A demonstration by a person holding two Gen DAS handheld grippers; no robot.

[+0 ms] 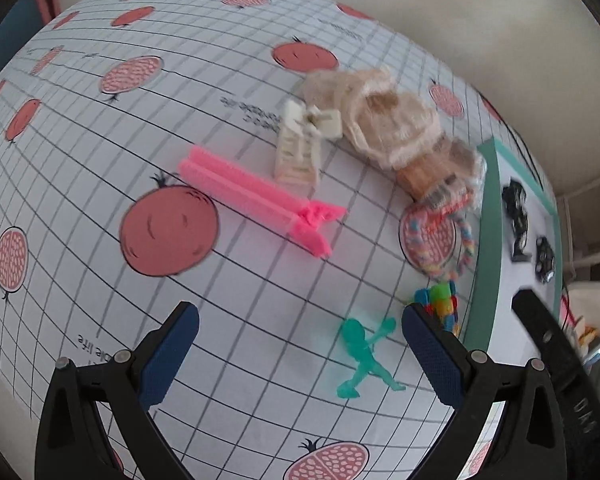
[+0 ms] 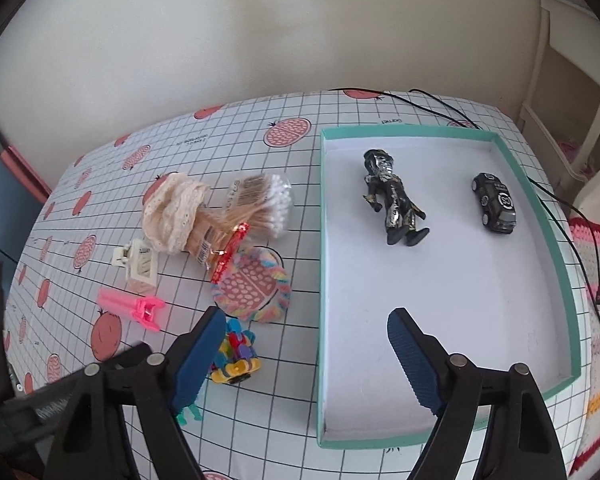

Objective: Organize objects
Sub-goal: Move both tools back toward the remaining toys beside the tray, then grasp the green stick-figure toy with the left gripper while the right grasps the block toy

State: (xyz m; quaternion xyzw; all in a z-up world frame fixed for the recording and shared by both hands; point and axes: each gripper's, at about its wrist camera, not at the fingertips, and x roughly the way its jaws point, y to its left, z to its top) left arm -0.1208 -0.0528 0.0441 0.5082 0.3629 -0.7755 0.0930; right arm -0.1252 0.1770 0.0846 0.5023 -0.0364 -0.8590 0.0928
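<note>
Now we judge the toys are being sorted into the teal-rimmed tray (image 2: 556, 248), which already holds a dark action figure (image 2: 394, 196) and a black toy car (image 2: 494, 204). Our left gripper (image 1: 300, 344) hangs over the gridded tablecloth (image 1: 100, 160) with jaws wide apart and empty; the right gripper (image 2: 306, 346) is likewise spread and empty, straddling the tray's near-left rim. For the left, we should probably lower squarely over the translucent green figurine (image 1: 362, 356), lying flat between its fingers, and close across the slim torso, clear of the colourful block toy (image 1: 440, 304) just beside it.
</note>
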